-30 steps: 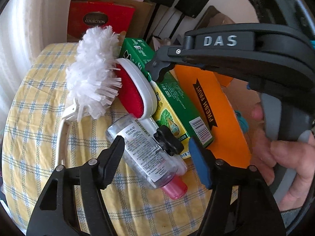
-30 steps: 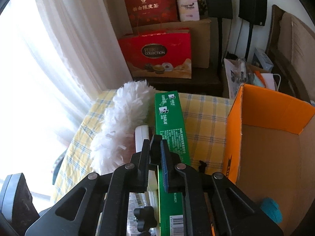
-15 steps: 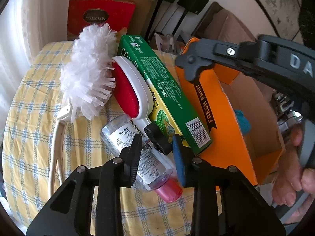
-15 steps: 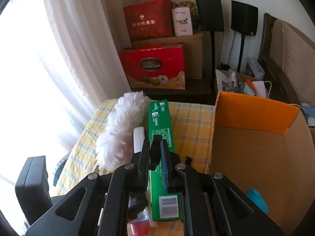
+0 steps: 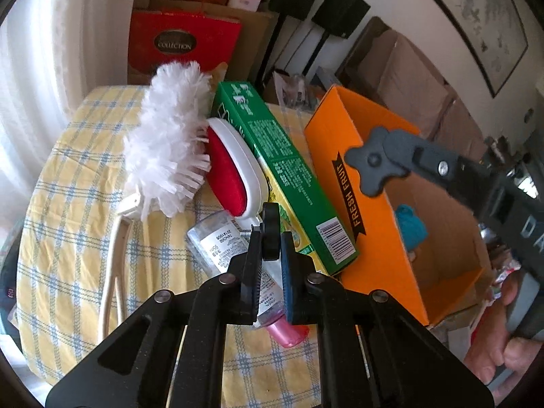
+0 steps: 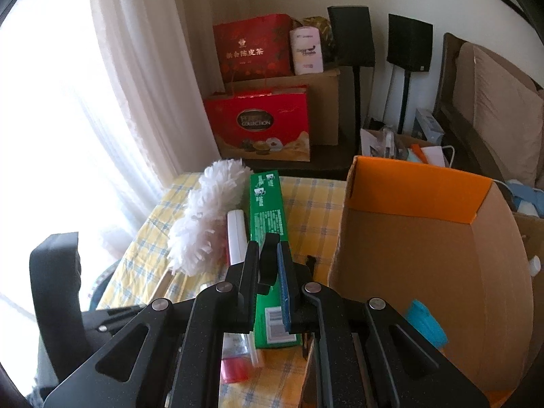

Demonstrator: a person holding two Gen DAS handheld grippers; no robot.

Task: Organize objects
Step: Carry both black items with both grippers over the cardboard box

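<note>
On the checked desk we find the left hand-held gripper nearly closed above the clear bottle, gripping nothing we can confirm; the right hand-held gripper nearly closed, empty, beside the orange box.

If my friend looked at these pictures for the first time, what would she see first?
Probably the big orange box on the right side of the table, open on top with something blue inside. Next comes the fluffy white duster at the back left, lying beside a red and white brush and a long green box. Close up, the left gripper is shut over a clear bottle with a pink cap.
</note>
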